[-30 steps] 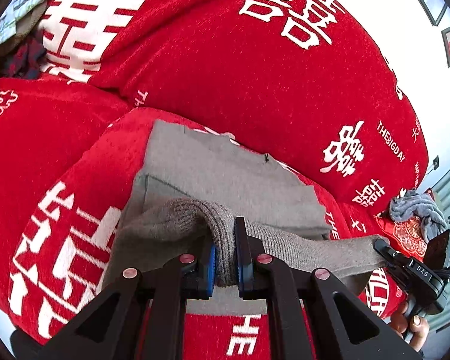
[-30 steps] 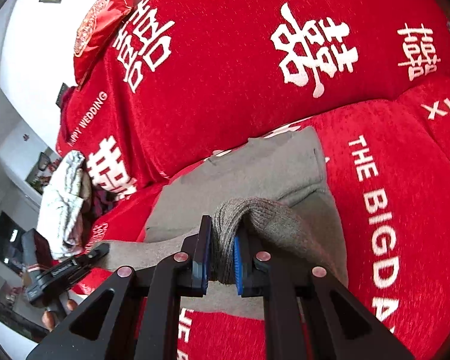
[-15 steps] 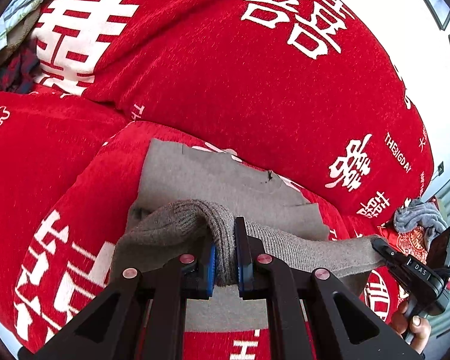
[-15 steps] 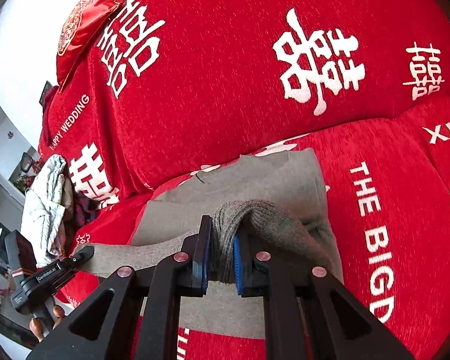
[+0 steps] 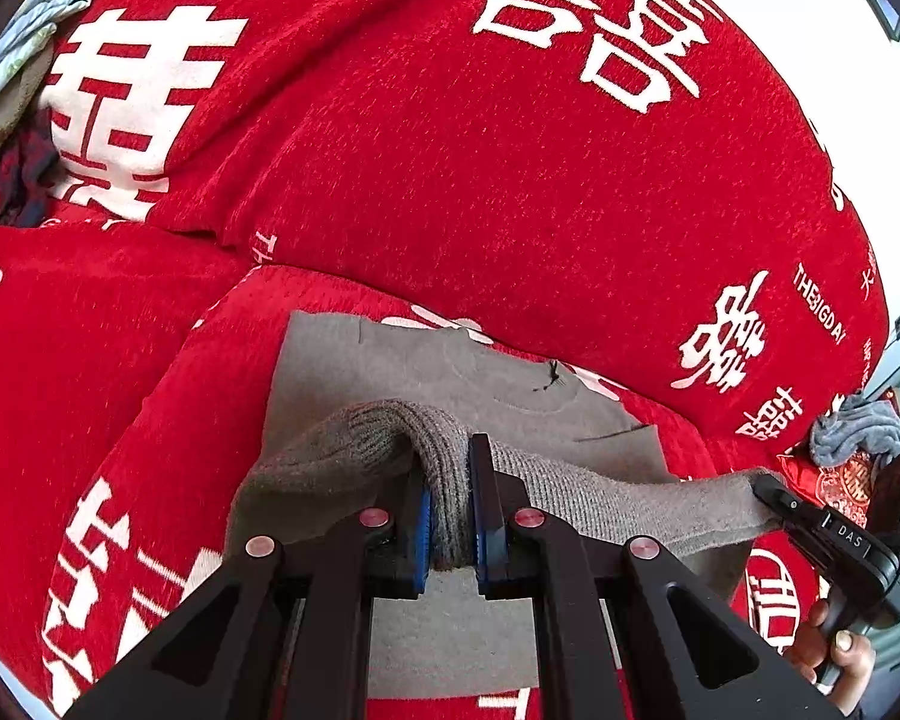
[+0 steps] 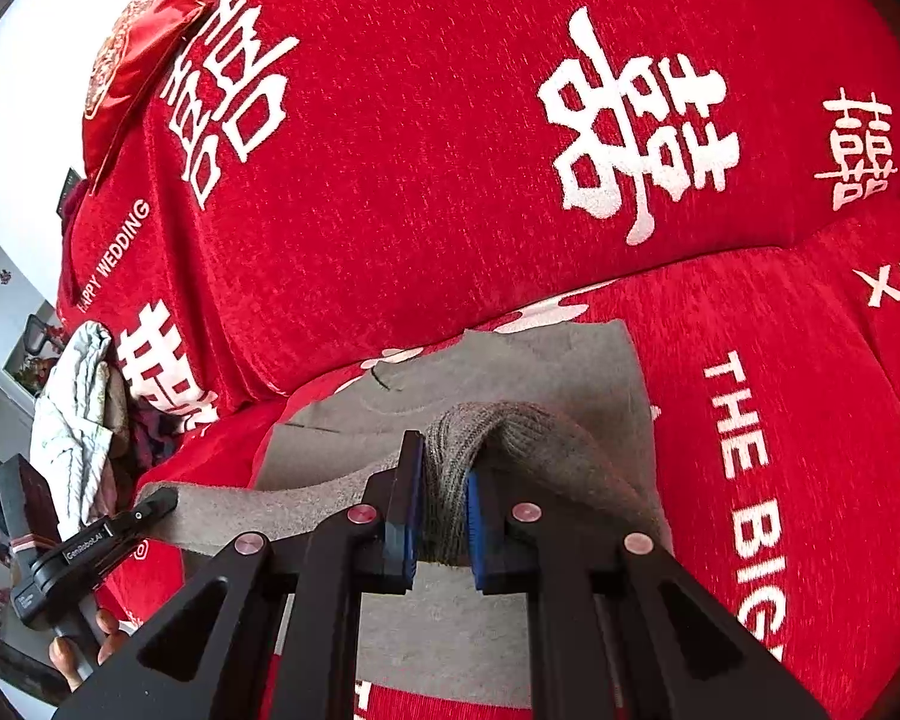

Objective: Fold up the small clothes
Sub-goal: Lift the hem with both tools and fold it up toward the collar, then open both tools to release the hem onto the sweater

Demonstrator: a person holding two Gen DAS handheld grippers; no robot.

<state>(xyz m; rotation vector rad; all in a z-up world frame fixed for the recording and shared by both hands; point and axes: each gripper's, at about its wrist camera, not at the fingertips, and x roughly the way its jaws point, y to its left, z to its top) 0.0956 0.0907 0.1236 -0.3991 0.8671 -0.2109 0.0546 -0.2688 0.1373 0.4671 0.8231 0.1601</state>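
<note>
Both tongs, left (image 5: 450,504) and right (image 6: 441,504), pinch the gray sweater's (image 5: 462,372) bottom edge, low in the frame. Next, carry it up to the collar.

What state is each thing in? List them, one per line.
Grey knitted sweater: lying on the red sofa cover, ribbed hem lifted and bunched.
Left gripper: shut on the hem.
Right gripper: shut on the hem.
Pale crumpled clothes: heaped, unfolded.
</note>
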